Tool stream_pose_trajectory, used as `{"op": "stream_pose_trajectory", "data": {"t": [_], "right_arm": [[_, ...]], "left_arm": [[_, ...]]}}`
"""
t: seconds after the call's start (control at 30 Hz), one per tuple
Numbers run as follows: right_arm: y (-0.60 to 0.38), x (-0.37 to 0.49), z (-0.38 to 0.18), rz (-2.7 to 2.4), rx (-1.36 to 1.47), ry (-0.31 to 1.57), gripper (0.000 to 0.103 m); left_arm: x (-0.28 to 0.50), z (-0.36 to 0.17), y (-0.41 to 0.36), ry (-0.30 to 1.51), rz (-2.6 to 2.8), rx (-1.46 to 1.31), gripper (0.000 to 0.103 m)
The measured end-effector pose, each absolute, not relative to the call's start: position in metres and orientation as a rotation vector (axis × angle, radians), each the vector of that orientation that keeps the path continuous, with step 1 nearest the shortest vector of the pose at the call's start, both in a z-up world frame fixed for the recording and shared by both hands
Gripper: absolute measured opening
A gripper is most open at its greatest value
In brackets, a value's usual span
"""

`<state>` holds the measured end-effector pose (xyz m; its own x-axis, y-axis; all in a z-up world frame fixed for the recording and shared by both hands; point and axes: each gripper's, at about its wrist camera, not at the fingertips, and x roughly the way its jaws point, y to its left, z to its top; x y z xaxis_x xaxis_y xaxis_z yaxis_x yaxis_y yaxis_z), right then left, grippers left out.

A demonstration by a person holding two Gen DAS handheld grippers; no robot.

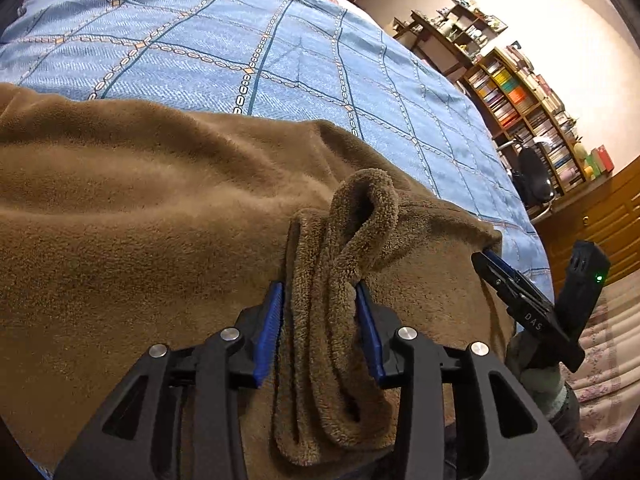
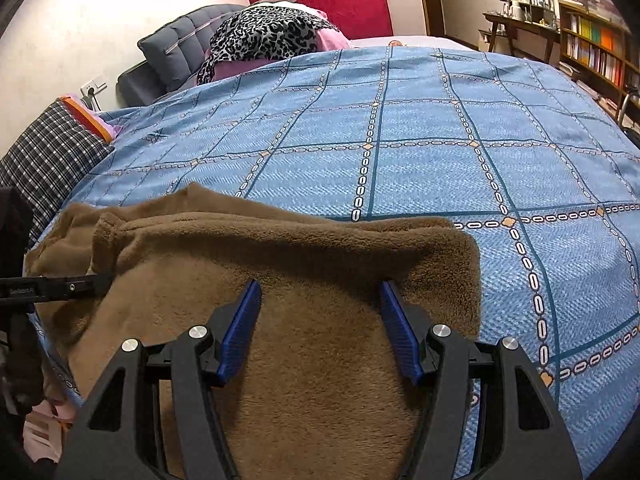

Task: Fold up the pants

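1. Left wrist view: the left hand-held gripper is closed on a bunched, doubled edge of the brown fleece pants. The thick roll of cloth stands between its two blue pads. The pants lie on the blue checked bed cover and fill the lower half of the view. At about 3 o'clock I see the right hand-held gripper, its tip at the far corner of the cloth.

2. Right wrist view: the right hand-held gripper has its jaws wide apart over the pants, near their 12 o'clock edge, and I cannot tell if it holds any cloth. The left hand-held gripper comes in at 9 o'clock, at the cloth edge.

3. Step, as I judge it: a fold is in progress, with one edge gripped. The next move probably needs the right jaws to close on the cloth, then both sides to carry the edge across together and keep it level.

4. Count: one pair of pants, two grippers, one bed cover.
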<state>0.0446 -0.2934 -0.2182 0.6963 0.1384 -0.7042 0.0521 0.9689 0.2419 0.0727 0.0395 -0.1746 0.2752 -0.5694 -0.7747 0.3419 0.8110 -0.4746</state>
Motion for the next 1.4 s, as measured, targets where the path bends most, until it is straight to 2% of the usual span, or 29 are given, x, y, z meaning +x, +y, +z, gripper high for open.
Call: {"op": "stream_pose_trajectory", "data": {"t": [0.07, 0.1, 0.2, 0.33, 0.5, 0.63, 0.83, 1.0, 1.17, 1.23, 1.27, 1.3, 1.4], "right_arm": [[-0.295, 0.043, -0.214, 0.059, 0.264, 0.810, 0.063], [-0.298, 0.040, -0.209, 0.074, 0.281, 0.806, 0.063], [-0.306, 0.026, -0.190, 0.093, 0.311, 0.773, 0.063], [-0.321, 0.011, -0.168, 0.064, 0.330, 0.723, 0.063], [-0.332, 0.023, -0.169, 0.038, 0.350, 0.744, 0.063], [-0.330, 0.043, -0.181, 0.023, 0.345, 0.796, 0.063], [-0.336, 0.062, -0.205, -0.025, 0.353, 0.834, 0.062], [-0.322, 0.065, -0.222, -0.062, 0.239, 0.811, 0.062], [-0.324, 0.063, -0.224, -0.054, 0.253, 0.804, 0.063], [-0.323, 0.063, -0.223, -0.057, 0.246, 0.806, 0.063], [-0.323, 0.063, -0.222, -0.059, 0.244, 0.807, 0.063], [-0.324, 0.063, -0.221, -0.059, 0.247, 0.810, 0.062], [-0.324, 0.062, -0.218, -0.060, 0.254, 0.816, 0.063]], "left_arm": [[0.071, -0.170, 0.038, 1.135, -0.599, -0.209, 0.047], [0.070, -0.168, 0.038, 1.135, -0.582, -0.197, 0.056], [0.067, -0.154, 0.041, 1.120, -0.527, -0.171, 0.061], [0.056, -0.125, 0.041, 1.038, -0.528, -0.152, 0.061], [0.049, -0.105, 0.017, 0.954, -0.599, -0.140, 0.061], [0.058, -0.113, -0.005, 0.944, -0.638, -0.157, 0.061], [0.085, -0.154, -0.012, 0.970, -0.587, -0.216, 0.061], [0.085, -0.162, -0.010, 0.951, -0.595, -0.210, 0.061], [0.084, -0.160, 0.000, 0.951, -0.611, -0.259, 0.061], [0.081, -0.151, 0.011, 0.947, -0.597, -0.305, 0.062], [0.079, -0.148, 0.016, 0.942, -0.575, -0.313, 0.071], [0.074, -0.141, 0.027, 0.917, -0.531, -0.322, 0.074], [0.062, -0.128, 0.054, 0.875, -0.491, -0.347, 0.074]]}}
